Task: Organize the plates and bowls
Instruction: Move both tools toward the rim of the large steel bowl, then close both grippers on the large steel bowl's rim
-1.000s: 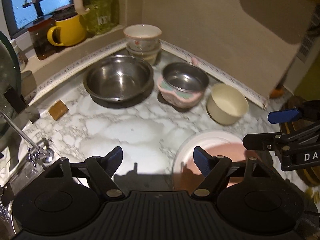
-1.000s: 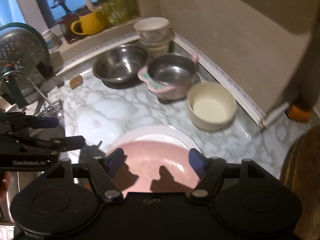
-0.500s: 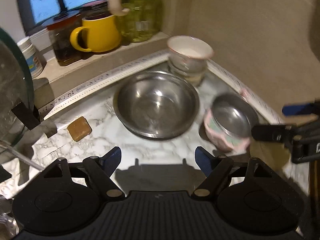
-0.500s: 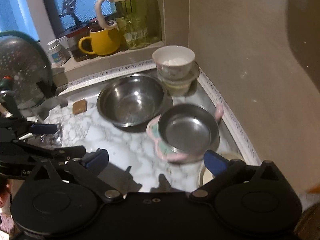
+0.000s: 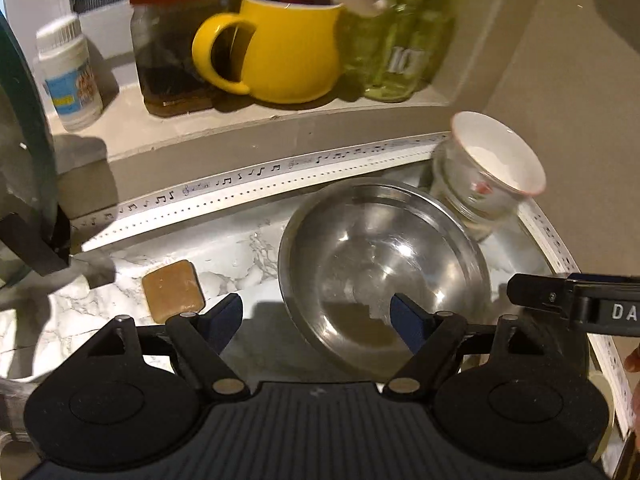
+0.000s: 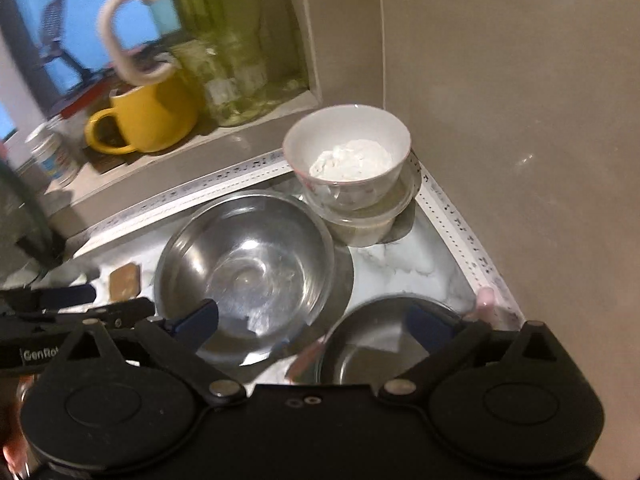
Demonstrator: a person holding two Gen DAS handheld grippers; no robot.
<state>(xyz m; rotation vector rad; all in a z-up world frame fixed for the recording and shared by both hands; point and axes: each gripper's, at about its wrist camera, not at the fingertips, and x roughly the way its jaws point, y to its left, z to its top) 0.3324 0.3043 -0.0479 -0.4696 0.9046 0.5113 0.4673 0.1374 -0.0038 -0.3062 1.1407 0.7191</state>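
1. Two steel bowls lie within my reach on the marble counter [image 6: 404, 264]. The large steel bowl [image 5: 380, 264] sits upright and empty near the back corner.
2. The small steel bowl [image 6: 384, 344], set in a pink and green outer shell, stands just to the right of the large one and nearer to me; the right wrist view shows only its far half above my tool body.
3. A white bowl [image 6: 348, 156] holding a white powdery lump rests in the corner, stacked upright in a clear glass bowl [image 6: 370, 210]. The stack stands behind the large steel bowl, right beside its rim; I cannot tell whether they touch.
4. My left gripper [image 5: 318, 318] is spread wide with nothing held. Its right fingertip shows over the large bowl's inside, its left fingertip over bare counter outside the near rim, so the rim falls between them.
5. My right gripper [image 6: 316, 320] is also spread wide, its jaws drawing slightly inward, gripping nothing. The left fingertip shows over the large bowl, the right over the small bowl.
6. A brown square pad [image 5: 173, 290] lies flat on the counter left of the large bowl.
7. On the ledge behind stand a yellow mug [image 5: 288, 48], a dark jar [image 5: 172, 52], a small white bottle [image 5: 70, 76] and a green-tinted glass pitcher [image 5: 396, 36].
8. A white strip printed with music notes [image 5: 248, 184] runs along the counter's back edge.
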